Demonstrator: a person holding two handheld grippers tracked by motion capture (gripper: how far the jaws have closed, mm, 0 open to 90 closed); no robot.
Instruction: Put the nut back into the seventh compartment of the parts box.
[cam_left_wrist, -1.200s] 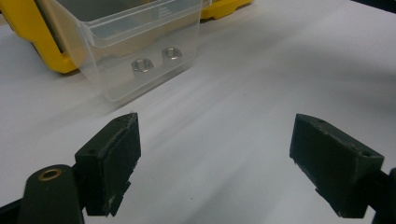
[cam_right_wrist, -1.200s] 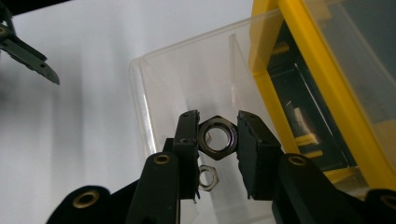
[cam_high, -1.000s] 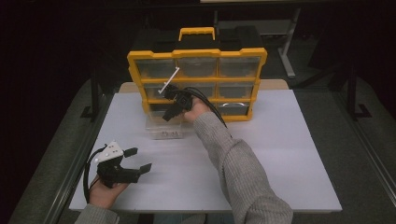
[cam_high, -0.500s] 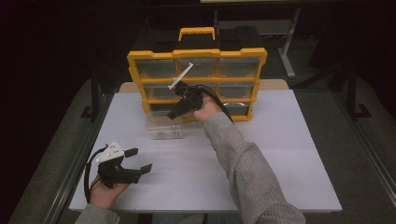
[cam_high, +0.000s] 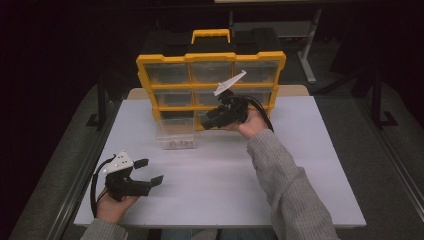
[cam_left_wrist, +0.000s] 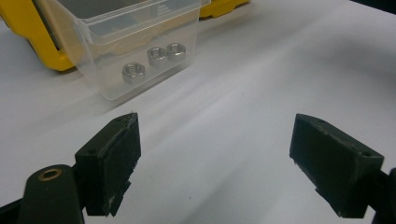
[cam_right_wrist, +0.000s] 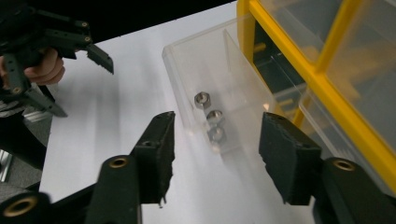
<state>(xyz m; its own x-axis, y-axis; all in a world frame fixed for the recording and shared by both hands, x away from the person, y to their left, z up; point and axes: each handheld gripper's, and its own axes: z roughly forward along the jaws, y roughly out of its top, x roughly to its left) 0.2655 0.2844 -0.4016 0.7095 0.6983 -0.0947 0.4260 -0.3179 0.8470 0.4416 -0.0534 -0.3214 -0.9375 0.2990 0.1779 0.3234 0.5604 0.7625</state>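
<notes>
Clear drawer (cam_right_wrist: 219, 93) holds 3 nuts (cam_right_wrist: 208, 117) — right gripper (cam_right_wrist: 215, 158) jaws opening.

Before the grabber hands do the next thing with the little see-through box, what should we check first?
1. Clear drawer out of the yellow organizer and on the table: ok.
2. Three nuts lie inside the drawer: ok.
3. Right gripper empty, jaws just opened, nothing between them: ok.
4. Left gripper open, empty, apart from the drawer: ok.
5. Drawer standing upright: ok.
6. Which organizer slot the drawer came from: cannot tell.
</notes>
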